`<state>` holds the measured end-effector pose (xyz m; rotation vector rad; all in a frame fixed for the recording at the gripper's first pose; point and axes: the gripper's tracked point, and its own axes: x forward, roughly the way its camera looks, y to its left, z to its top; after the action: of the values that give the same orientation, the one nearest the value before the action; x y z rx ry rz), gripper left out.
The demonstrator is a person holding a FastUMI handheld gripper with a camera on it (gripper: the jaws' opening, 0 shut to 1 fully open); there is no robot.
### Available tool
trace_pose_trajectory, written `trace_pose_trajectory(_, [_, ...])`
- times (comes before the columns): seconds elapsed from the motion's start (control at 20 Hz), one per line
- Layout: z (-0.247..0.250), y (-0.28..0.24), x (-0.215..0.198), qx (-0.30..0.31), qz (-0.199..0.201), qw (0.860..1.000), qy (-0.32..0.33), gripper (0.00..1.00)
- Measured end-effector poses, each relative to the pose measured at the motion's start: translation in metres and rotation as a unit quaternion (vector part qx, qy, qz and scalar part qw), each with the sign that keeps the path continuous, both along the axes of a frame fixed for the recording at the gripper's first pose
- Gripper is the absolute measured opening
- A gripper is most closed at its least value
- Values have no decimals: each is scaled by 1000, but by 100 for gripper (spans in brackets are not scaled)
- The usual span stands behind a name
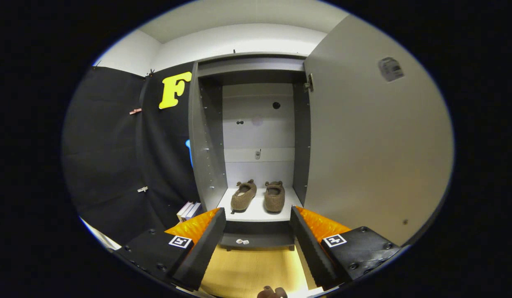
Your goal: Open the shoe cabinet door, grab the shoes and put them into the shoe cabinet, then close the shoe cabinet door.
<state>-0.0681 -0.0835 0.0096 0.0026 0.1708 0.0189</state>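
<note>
The gripper [258, 217] has its two fingers spread wide apart, nothing between them, above a pale wooden floor [252, 269]. Just ahead of the fingertips stands one grey shoe cabinet [206, 157], its single door [372, 136] swung fully open to the right. Inside, on the white bottom shelf [256, 213], sit two brown shoes [258, 195] side by side near the shelf's middle, toes toward the back wall, the left one angled slightly. Left of the cabinet's base lean a few books [188, 210].
</note>
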Motion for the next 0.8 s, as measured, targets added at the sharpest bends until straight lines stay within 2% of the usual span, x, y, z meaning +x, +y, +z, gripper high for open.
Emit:
trace_pose_trajectory(0.2, [23, -36, -73, 15, -12, 1000, -24, 99])
trace_pose_trajectory(0.35, [29, -70, -110, 19, -24, 999, -25, 99])
trace_pose_trajectory(0.6, [29, -144, -149, 26, -72, 997, -26, 98])
trace_pose_trajectory(0.8, [19, -201, -155, 33, -91, 995, -19, 98])
